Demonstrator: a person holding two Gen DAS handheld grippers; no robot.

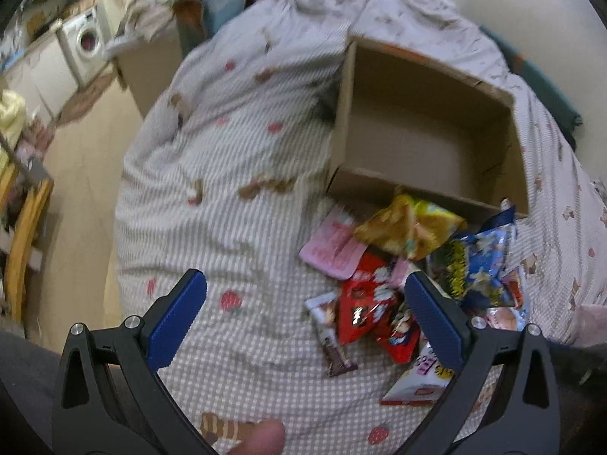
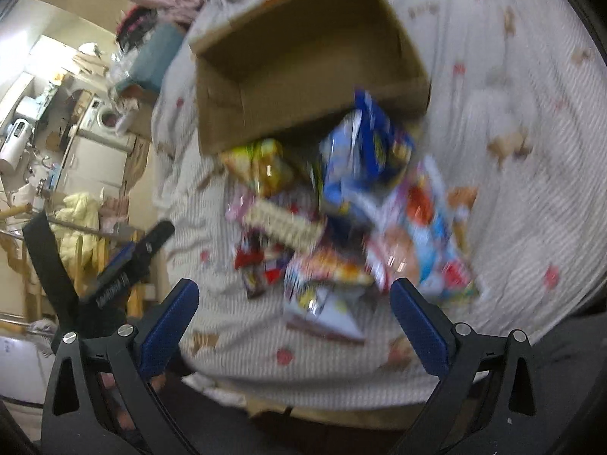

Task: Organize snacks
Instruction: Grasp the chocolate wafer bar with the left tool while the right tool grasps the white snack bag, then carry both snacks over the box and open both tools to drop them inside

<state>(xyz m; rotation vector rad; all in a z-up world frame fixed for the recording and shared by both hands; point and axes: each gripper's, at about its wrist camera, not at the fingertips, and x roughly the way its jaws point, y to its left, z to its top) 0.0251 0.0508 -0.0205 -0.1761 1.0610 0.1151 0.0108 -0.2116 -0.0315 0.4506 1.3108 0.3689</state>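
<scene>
A heap of snack packets [image 1: 409, 284] is lying on the checked bedspread [image 1: 235, 174], just in front of the open side of a cardboard box [image 1: 425, 121]. A yellow bag [image 1: 408, 229] is resting against the box's near edge, with a blue bag [image 1: 478, 261] beside it on the right, a pink packet [image 1: 334, 246] on the left, and a red packet [image 1: 364, 309] nearer the camera. The box is sitting empty on the bedspread, its inside bare brown card.

The left gripper [image 1: 305, 316] is hanging above the bedspread with its blue fingers [image 1: 176, 318] spread wide, holding nothing; the right-hand finger is overlapping the edge of the heap in this view.

From the right wrist the heap [image 2: 341, 220] is showing blurred below the box [image 2: 303, 60]. The right gripper [image 2: 294, 326] is also standing wide apart and empty over the near packets. The left gripper [image 2: 125, 261] is appearing at the left of that view.

Beyond the bed, a washing machine [image 1: 87, 40] is standing against the far wall.
</scene>
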